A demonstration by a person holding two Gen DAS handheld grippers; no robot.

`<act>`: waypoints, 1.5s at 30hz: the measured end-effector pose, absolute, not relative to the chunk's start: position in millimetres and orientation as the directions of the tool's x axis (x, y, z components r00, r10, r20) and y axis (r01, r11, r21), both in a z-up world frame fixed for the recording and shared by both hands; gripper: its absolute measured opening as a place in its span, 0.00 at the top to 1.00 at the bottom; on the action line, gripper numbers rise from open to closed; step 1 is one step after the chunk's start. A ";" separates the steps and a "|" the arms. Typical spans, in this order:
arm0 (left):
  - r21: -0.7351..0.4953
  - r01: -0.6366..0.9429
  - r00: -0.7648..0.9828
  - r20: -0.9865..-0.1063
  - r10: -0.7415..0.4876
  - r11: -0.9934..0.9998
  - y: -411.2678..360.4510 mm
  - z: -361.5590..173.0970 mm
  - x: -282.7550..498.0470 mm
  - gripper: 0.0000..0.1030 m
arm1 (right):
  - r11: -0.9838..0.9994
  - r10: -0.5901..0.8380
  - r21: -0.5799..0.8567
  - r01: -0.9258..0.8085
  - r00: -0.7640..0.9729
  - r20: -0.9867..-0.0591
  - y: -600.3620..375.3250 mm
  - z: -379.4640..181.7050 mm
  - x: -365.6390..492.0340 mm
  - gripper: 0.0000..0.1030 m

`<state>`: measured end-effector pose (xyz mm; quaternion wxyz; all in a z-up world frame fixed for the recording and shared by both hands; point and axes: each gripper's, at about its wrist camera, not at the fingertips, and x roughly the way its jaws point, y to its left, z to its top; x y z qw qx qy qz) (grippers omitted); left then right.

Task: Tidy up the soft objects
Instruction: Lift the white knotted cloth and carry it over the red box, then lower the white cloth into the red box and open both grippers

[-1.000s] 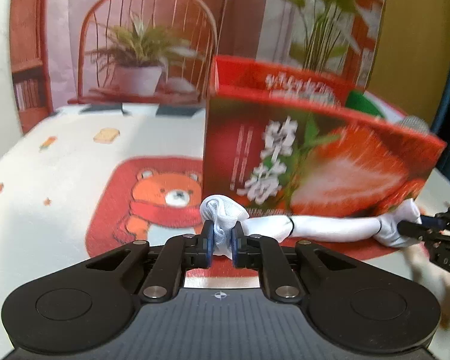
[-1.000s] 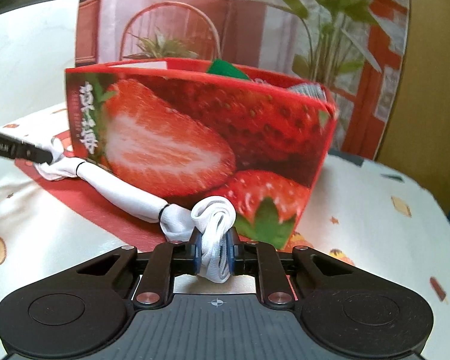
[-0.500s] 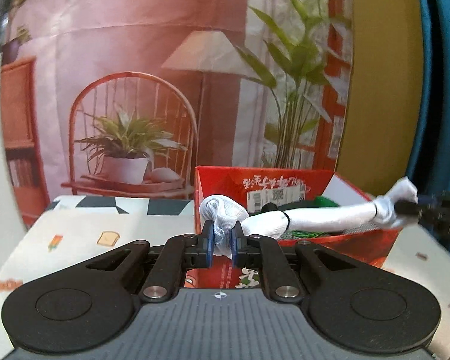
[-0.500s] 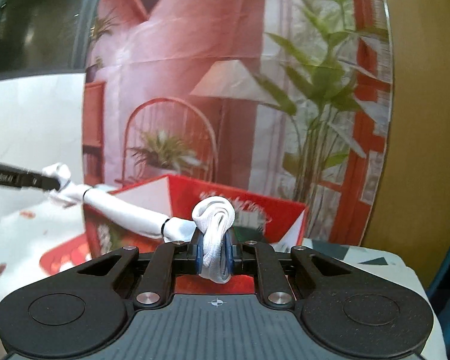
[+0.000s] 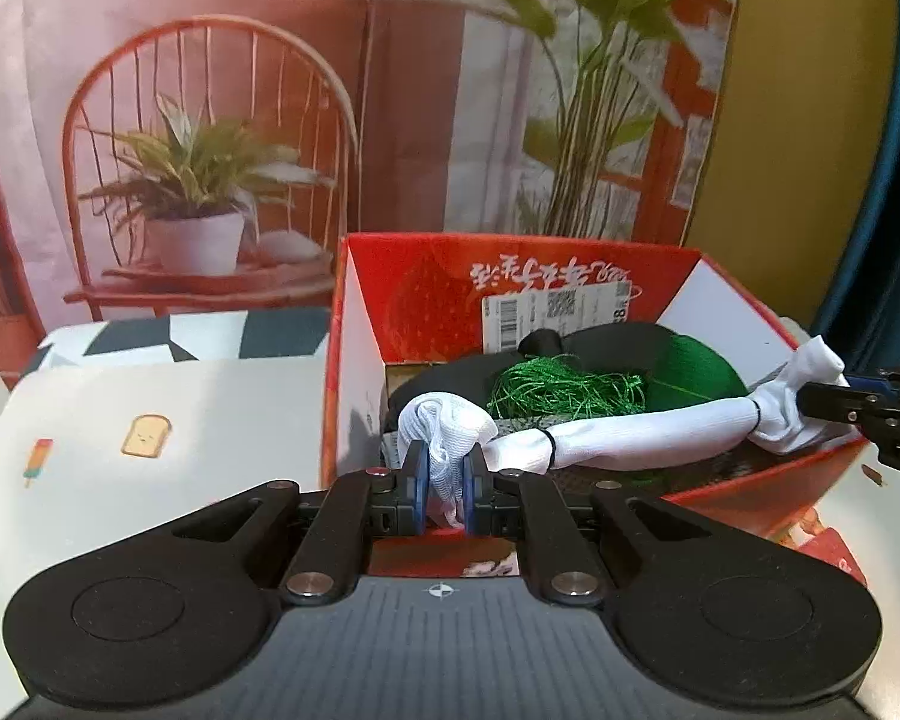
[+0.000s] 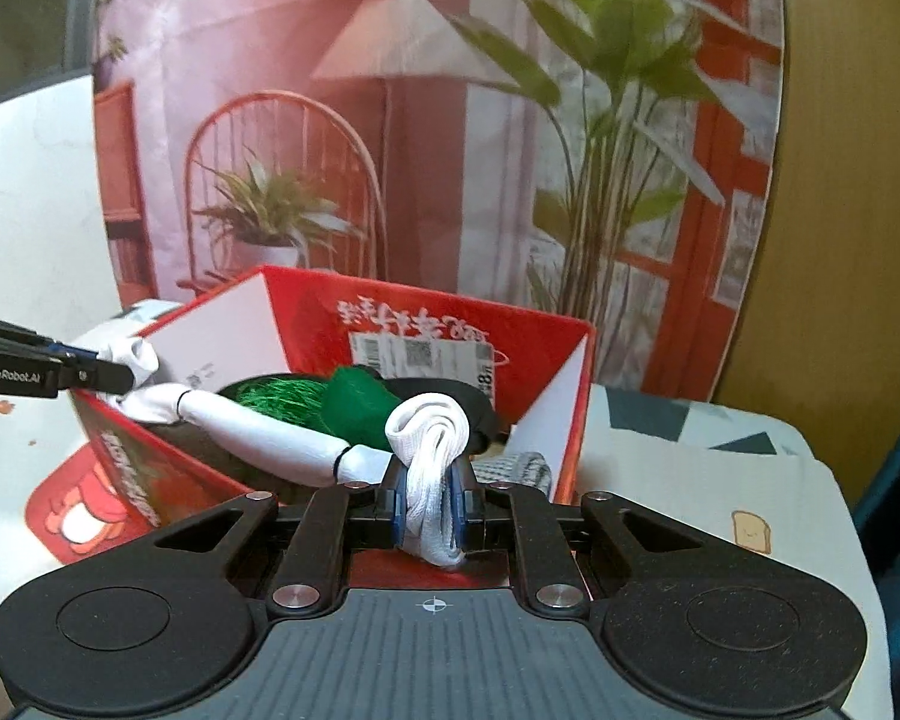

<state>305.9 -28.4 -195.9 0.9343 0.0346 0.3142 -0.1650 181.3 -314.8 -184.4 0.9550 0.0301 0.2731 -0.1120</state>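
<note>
Raised since a second ago, from beside the strawberry box [image 5: 744,492] on the worktop [image 5: 150,420] to over its open top. Left hand-held gripper [image 5: 444,480] and right hand-held gripper [image 6: 429,507] clamped tight on opposite ends of the white cloth roll [image 5: 636,435], stretched above green tinsel [image 5: 564,393].

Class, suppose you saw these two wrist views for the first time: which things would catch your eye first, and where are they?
A rolled white cloth stretches above the open red strawberry box, pinched at one end by the left gripper and at the other by the right gripper. Inside the box lies a tangle of green thread on dark fabric.
</note>
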 end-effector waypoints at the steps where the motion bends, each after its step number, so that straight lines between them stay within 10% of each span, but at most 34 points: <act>1: -0.032 0.331 0.744 -0.605 -0.282 0.943 -31.4 -198.3 309.0 0.88 | 0.972 -0.203 -0.009 0.235 0.821 -0.534 -316.4 -185.7 184.9 0.87; 15: 0.060 0.359 0.730 -0.639 -0.241 0.931 -53.3 -208.4 328.1 0.84 | 0.969 -0.217 -0.034 0.246 0.771 -0.599 -323.8 -208.6 215.6 0.86; 20: 0.035 0.379 0.745 -0.604 -0.283 0.925 -51.1 -199.3 317.9 0.36 | 0.966 -0.212 -0.007 0.259 0.775 -0.595 -324.2 -205.4 209.0 0.81; 26: 0.006 0.401 0.766 -0.551 -0.331 0.916 -49.4 -184.9 297.9 0.04 | 0.966 -0.194 0.025 0.257 0.786 -0.588 -320.1 -196.4 200.7 0.56; 34: 0.037 0.303 0.820 -0.519 -0.241 0.952 -40.3 -161.8 265.4 0.00 | 0.955 -0.203 0.079 0.287 0.823 -0.531 -307.6 -166.6 177.7 0.03; 45: 0.083 0.172 0.913 -0.387 -0.127 0.982 -18.9 -93.6 181.9 0.00 | 0.917 -0.271 0.158 0.366 0.864 -0.425 -275.6 -96.6 114.9 0.00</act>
